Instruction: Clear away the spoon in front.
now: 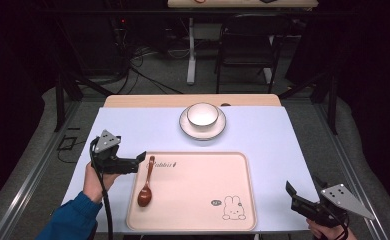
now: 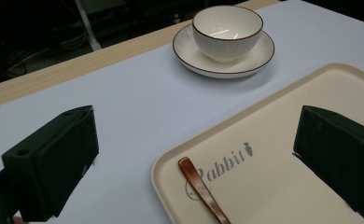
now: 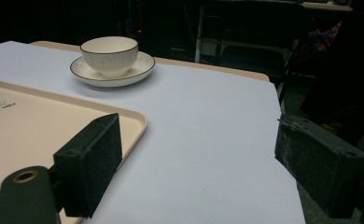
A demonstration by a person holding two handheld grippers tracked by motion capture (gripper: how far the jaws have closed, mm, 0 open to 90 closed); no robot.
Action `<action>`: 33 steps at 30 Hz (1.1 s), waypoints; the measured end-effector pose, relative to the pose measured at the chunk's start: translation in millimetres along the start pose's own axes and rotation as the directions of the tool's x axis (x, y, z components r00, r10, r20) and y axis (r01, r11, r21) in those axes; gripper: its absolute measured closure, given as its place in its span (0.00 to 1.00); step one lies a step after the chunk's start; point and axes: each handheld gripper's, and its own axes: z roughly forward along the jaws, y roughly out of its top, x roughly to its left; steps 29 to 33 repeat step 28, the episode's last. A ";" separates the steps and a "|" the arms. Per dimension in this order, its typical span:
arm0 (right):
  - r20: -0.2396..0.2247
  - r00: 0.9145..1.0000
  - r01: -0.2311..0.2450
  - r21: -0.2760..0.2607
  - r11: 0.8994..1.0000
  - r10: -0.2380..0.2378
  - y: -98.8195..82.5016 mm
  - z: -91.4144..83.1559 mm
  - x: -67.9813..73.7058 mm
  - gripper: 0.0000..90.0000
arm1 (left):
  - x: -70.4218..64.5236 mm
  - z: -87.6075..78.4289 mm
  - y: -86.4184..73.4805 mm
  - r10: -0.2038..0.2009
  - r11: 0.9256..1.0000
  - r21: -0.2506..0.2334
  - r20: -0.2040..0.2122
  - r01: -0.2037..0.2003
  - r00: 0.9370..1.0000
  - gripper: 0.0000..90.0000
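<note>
A brown wooden spoon [image 1: 145, 187] lies along the left side of a cream tray [image 1: 198, 185] printed with a rabbit. My left gripper [image 1: 139, 161] hovers open at the tray's left edge, just left of the spoon's handle; nothing is between its jaws. In the left gripper view the spoon handle [image 2: 201, 189] rests on the tray [image 2: 273, 140] below my open left gripper [image 2: 194, 126]. My right gripper [image 1: 302, 186] stands open at the table's front right corner, off the tray. The right gripper view shows my right gripper [image 3: 196, 140] wide apart over bare cloth beside the tray [image 3: 54, 121].
A white bowl [image 1: 202, 114] sits on a saucer [image 1: 185, 127] at the table's back centre, also seen as a bowl [image 2: 227, 30] and a bowl [image 3: 109, 53] in the gripper views. A pale blue cloth [image 1: 273, 145] covers the table. A dark chair [image 1: 248, 45] stands beyond.
</note>
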 end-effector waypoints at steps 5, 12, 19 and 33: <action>0.001 1.000 -0.002 0.001 1.000 0.002 0.1 0.1 0.2 0.16 | -1.7 -11.7 -10.6 -0.029 0.999 -0.026 0.039 0.030 0.999 0.00; 0.001 1.000 0.001 -0.001 1.000 -0.001 0.0 0.0 0.0 0.16 | -5.2 -23.3 -30.5 -0.013 0.998 -0.054 0.018 0.013 1.000 0.00; 0.001 1.000 0.000 -0.003 1.000 0.000 0.0 0.0 0.0 0.16 | -3.9 -31.1 -46.6 -0.031 0.997 -0.073 -0.010 0.030 0.999 0.00; 0.001 1.000 -0.001 -0.003 1.000 0.001 -0.1 0.0 -0.2 0.16 | -0.5 -23.6 -60.1 -0.062 0.997 -0.036 -0.039 0.061 0.997 0.00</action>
